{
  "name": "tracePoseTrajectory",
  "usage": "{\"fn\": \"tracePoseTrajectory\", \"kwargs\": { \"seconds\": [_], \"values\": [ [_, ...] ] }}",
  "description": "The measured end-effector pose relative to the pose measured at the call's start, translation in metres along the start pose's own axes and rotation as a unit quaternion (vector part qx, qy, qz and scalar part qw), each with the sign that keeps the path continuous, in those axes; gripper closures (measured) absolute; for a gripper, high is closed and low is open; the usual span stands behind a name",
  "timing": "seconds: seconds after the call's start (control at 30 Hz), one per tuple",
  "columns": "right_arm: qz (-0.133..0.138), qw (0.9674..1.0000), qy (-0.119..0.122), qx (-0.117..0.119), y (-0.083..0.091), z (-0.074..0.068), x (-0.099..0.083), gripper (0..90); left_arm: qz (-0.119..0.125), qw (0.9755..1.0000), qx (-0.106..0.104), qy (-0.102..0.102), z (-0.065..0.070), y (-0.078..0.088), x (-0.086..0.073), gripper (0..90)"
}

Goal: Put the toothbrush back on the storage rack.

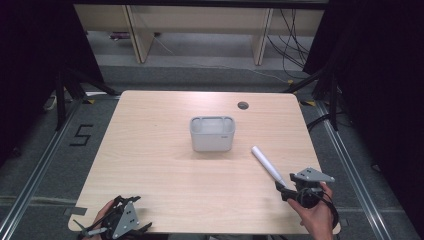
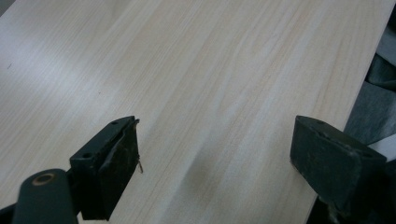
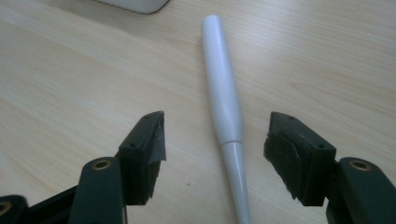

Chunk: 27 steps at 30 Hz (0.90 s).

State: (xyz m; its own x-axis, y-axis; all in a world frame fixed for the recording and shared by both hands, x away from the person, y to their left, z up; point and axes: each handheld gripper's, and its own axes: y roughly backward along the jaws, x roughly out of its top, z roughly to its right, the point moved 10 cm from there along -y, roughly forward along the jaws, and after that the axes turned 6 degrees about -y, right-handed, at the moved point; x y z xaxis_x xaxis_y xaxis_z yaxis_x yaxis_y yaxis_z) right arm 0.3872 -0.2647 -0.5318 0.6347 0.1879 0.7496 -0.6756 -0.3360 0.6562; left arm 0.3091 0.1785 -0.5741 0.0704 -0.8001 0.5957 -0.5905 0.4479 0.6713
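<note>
A white tapered stick [image 1: 265, 162] lies slantwise on the wooden table [image 1: 150, 165], right of centre. In the right gripper view the stick [image 3: 223, 93] runs up between my jaws, its thin end nearest me. My right gripper [image 1: 282, 191] [image 3: 215, 135] straddles that thin end, and both pads stand clear of it, so it is open. At the table's front left corner a hand holds my left gripper [image 1: 125, 220]. Its jaws [image 2: 215, 158] are wide open over bare wood.
A grey open-topped box [image 1: 212, 134] stands at the table's middle, and its white corner [image 3: 135, 4] shows beyond the stick. A cable hole [image 1: 243, 105] is at the back right. The table's edge [image 2: 345, 116] runs by the left gripper's right jaw.
</note>
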Motion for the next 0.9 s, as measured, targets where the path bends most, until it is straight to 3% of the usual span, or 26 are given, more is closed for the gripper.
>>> {"fn": "tracePoseTrajectory", "kwargs": {
  "seconds": [0.03, 0.1, 0.27, 0.33, 0.4, 0.47, 0.5, 0.57, 0.6, 0.63, 0.67, 0.8, 0.83, 0.9],
  "values": [
    [0.002, 1.0, 0.005, -0.005, -0.001, 0.004, 0.004, 39.3, 0.0, 1.0, 0.0, 0.0, 0.0, 0.0, 0.0, 15.1],
    [-0.002, 0.9998, -0.017, 0.002, -0.005, 0.003, 0.009, 40.3, 0.0, 1.0, -0.008, 0.0, 0.001, 0.001, -0.001, 15.0],
    [0.002, 0.9999, 0.009, -0.006, -0.017, 0.01, 0.027, 43.4, -0.001, 1.0, -0.009, 0.0, 0.001, 0.001, -0.001, 15.0],
    [-0.002, 0.9999, 0.001, -0.011, -0.021, 0.01, 0.031, 45.8, 0.0, 1.0, -0.004, 0.001, 0.0, 0.001, -0.001, 15.0],
    [-0.002, 0.9998, 0.019, -0.01, -0.024, 0.012, 0.037, 46.9, -0.002, 0.9999, -0.01, 0.0, 0.001, 0.001, -0.001, 15.0],
    [-0.005, 0.9999, 0.002, -0.011, -0.025, 0.01, 0.04, 48.8, -0.002, 0.9999, -0.01, -0.001, 0.001, 0.001, -0.001, 15.0],
    [0.0, 0.9998, 0.016, -0.013, -0.026, 0.012, 0.044, 49.6, -0.001, 0.9999, -0.01, 0.0, 0.001, 0.001, -0.001, 15.0],
    [-0.007, 0.9999, 0.001, -0.011, -0.028, 0.01, 0.046, 50.4, -0.001, 0.9999, -0.011, 0.0, 0.001, 0.001, -0.001, 15.0],
    [0.003, 0.9996, 0.022, -0.016, -0.031, 0.014, 0.049, 51.6, -0.001, 1.0, -0.01, -0.001, 0.001, 0.001, 0.0, 15.0],
    [-0.011, 0.9999, 0.002, -0.012, -0.031, 0.01, 0.048, 52.5, 0.0, 1.0, -0.01, 0.0, 0.001, 0.001, 0.0, 15.0],
    [-0.003, 0.9996, 0.023, -0.017, -0.033, 0.014, 0.052, 53.1, -0.001, 1.0, -0.009, 0.0, 0.001, 0.001, -0.001, 15.0],
    [-0.022, 0.9996, 0.017, -0.002, -0.04, 0.012, 0.054, 59.5, -0.002, 1.0, -0.008, 0.001, 0.001, 0.0, -0.001, 15.0],
    [-0.018, 0.9994, 0.03, -0.005, -0.042, 0.014, 0.056, 61.5, 0.0, 0.9999, -0.011, 0.001, 0.002, 0.0, -0.001, 15.0],
    [-0.022, 0.9994, 0.026, -0.009, -0.045, 0.015, 0.058, 63.7, 0.001, 1.0, -0.002, -0.001, 0.0, 0.0, 0.0, 15.0]
  ]
}}
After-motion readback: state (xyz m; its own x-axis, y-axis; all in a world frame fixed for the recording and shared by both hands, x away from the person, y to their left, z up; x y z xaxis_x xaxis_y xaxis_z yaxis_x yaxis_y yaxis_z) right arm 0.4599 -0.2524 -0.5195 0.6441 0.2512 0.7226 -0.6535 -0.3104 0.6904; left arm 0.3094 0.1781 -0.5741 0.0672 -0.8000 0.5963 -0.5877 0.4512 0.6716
